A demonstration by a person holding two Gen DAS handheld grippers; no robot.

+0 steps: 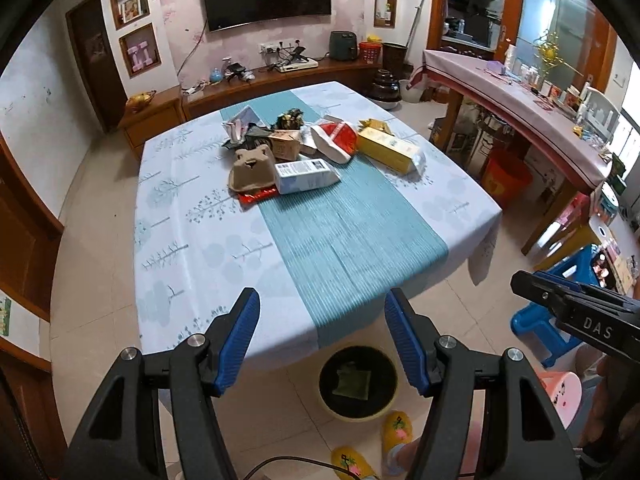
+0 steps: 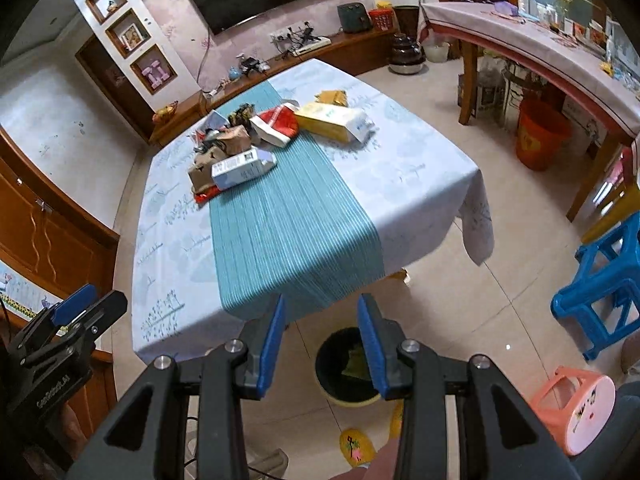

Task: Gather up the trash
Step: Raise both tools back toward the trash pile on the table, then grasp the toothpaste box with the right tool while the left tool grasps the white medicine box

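Two claws hung over the near edge of the worktop (image 1: 188, 216), both with jaws apart and nothing between them: the left claw (image 1: 322, 340) stood the wider, the right claw (image 2: 322, 340) about half as wide. Just below them on the floor, tucked against the worktop's near side, sat a dark bin (image 1: 358, 386) with a greenish scrap already lying in it.

Well beyond the claws, at the far end of the teal runner (image 1: 332, 236), the trash lay heaped. All of it looked light and easily crushed. Nearest were a white carton (image 1: 306, 176), stiff enough to be pinched across its narrow sides, and to its left a brown moulded-pulp piece (image 1: 252, 170), soft-edged and best taken by its rim. A red wrapper (image 1: 256, 197) lay flat beneath those two, probably slippery and hard to nip off the cloth. Farther right lay a red-and-white packet (image 1: 334, 140) and a yellow box (image 1: 386, 150), the box too broad except across its thin edge.

Crumpled dark pieces at the far side of the heap overlapped too much to tell apart. The bin's depth was hidden, and a person's yellow slippers (image 1: 396, 432) were cut off by the claw bodies.
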